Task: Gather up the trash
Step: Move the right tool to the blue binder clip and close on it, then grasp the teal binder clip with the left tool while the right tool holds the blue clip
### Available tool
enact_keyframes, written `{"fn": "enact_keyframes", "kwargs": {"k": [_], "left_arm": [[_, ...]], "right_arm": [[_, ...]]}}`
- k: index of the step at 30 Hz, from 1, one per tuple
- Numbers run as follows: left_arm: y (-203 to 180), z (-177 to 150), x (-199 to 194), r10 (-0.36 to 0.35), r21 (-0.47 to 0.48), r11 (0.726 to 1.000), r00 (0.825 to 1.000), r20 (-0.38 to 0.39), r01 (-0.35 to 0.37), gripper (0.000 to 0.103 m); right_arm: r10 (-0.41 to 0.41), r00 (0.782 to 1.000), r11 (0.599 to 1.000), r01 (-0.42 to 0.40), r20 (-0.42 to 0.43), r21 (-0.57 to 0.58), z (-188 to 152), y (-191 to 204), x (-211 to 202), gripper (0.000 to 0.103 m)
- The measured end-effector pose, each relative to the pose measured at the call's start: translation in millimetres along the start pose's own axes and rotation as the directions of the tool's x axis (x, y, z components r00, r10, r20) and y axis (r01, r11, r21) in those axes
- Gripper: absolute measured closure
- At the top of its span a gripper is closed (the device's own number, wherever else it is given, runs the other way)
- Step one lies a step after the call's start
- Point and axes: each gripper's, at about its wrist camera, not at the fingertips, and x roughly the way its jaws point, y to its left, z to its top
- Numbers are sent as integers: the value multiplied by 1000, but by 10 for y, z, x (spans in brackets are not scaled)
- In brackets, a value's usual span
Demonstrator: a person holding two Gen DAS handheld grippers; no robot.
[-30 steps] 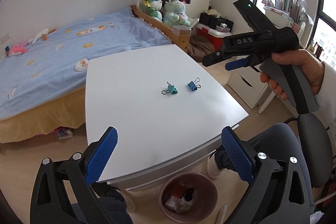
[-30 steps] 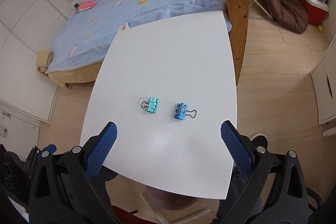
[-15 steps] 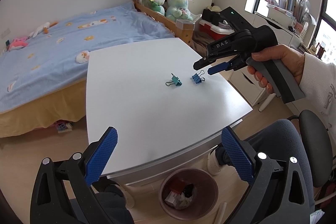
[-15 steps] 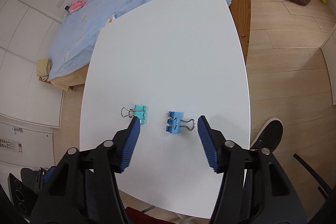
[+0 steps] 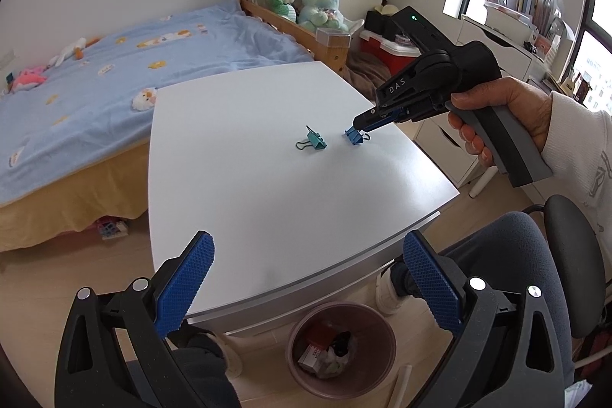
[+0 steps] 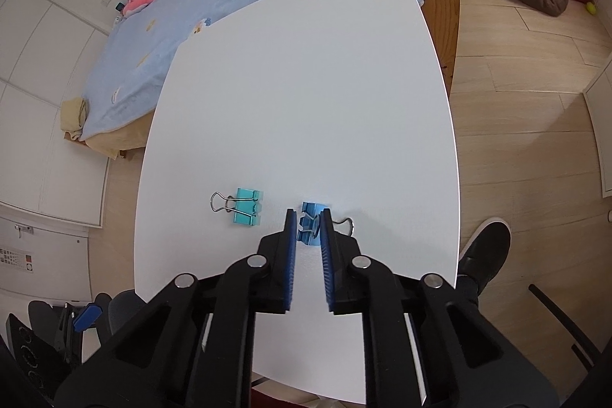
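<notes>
Two binder clips lie on the white table [image 5: 267, 197]: a teal one [image 6: 246, 207] on the left and a blue one [image 6: 313, 206] on the right. My right gripper [image 6: 308, 213] points down at the blue clip [image 5: 354, 137]. Its jaws are closing, and the blue pads [image 6: 290, 236] press on the clip's two sides. The clip rests on the table, its wire handle sticking out to the right. The teal clip [image 5: 315, 142] lies free beside it. My left gripper [image 5: 308, 241] hangs open over the near table edge, holding nothing.
A pink waste bin [image 5: 340, 304] with some rubbish in it stands on the floor below the table's near edge. A bed with a blue cover [image 5: 114, 64] runs behind the table. A person's hand [image 5: 497, 109] holds the right gripper; a chair [image 5: 570, 255] is at the right.
The right gripper came down over the blue clip and its jaws went from wide open to closed around it. The left gripper stayed open and almost still.
</notes>
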Motion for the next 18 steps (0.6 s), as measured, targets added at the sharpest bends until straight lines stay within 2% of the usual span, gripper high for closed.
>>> {"fn": "enact_keyframes", "kwargs": {"k": [6, 18], "left_arm": [[-23, 38, 11, -1, 7, 1000, 1000, 3, 1, 8], [44, 446, 239, -16, -10, 1000, 1000, -12, 16, 8]], "right_arm": [[-5, 1000, 1000, 5, 16, -6, -3, -14, -52, 102], [1, 998, 1000, 0, 60, -23, -113, 2, -314, 102]]}}
